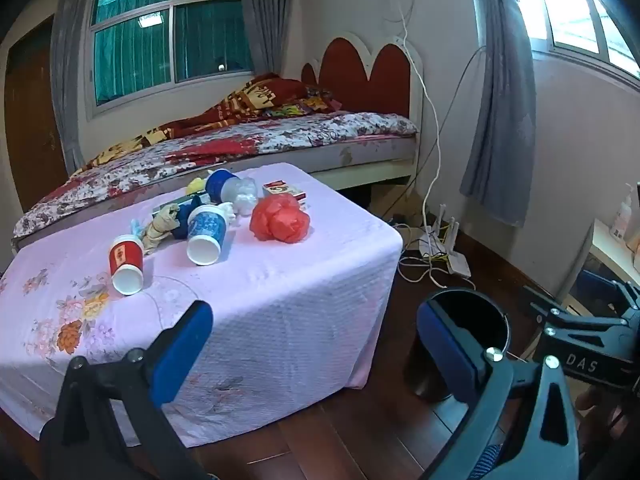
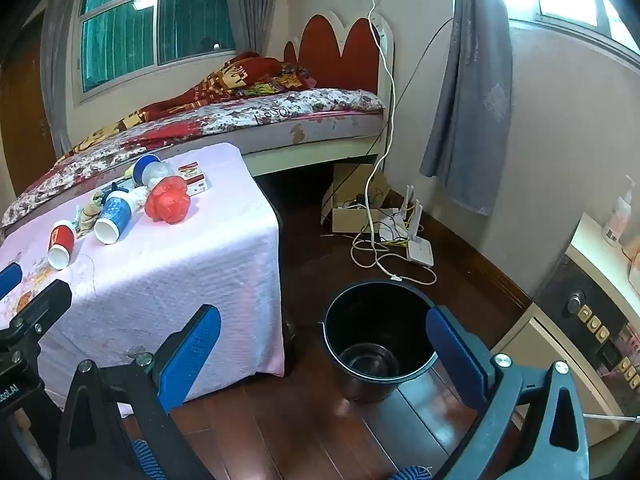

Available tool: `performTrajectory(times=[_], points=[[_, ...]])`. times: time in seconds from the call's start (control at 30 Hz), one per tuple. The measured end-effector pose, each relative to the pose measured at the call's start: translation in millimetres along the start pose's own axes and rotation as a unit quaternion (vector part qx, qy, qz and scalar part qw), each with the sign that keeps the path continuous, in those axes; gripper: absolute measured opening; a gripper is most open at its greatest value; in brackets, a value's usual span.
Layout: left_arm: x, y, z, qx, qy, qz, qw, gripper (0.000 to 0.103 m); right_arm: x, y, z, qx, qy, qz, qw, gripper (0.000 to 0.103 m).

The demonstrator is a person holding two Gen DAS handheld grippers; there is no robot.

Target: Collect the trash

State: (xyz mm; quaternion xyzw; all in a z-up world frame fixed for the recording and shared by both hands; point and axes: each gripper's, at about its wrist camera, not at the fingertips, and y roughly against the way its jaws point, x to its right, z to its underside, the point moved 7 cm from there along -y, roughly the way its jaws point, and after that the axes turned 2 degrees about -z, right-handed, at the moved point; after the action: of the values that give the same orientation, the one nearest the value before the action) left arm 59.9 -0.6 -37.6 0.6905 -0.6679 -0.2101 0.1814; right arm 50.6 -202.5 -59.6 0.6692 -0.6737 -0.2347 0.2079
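Observation:
Trash lies on a low table under a pink cloth (image 1: 280,300): a tipped red paper cup (image 1: 126,266) (image 2: 60,250), a tipped blue paper cup (image 1: 206,234) (image 2: 114,218), a crumpled red plastic bag (image 1: 280,220) (image 2: 168,200), a beige wrapper (image 1: 160,228), and a blue cup with clear plastic (image 1: 222,186). A black bucket (image 2: 376,320) (image 1: 476,308) stands on the floor right of the table. My left gripper (image 1: 314,312) hangs open over the table's near corner. My right gripper (image 2: 323,314) is open above the bucket's near side. Neither holds anything.
A small printed carton (image 1: 286,192) lies behind the red bag. Beyond the table is a bed (image 1: 240,148). A router (image 2: 418,252), cables and a cardboard box (image 2: 352,200) sit on the wooden floor by the wall. A cabinet (image 2: 580,312) stands at the right.

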Motion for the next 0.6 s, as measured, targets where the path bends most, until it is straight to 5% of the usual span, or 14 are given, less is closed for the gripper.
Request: performTrajectory(times=[0.6], points=[[7.9, 5.9, -1.6, 0.007, -0.003, 0.0, 1.0, 0.102, 3.2, 2.1, -1.1, 0.008, -0.005, -0.003, 1.0, 0.103]])
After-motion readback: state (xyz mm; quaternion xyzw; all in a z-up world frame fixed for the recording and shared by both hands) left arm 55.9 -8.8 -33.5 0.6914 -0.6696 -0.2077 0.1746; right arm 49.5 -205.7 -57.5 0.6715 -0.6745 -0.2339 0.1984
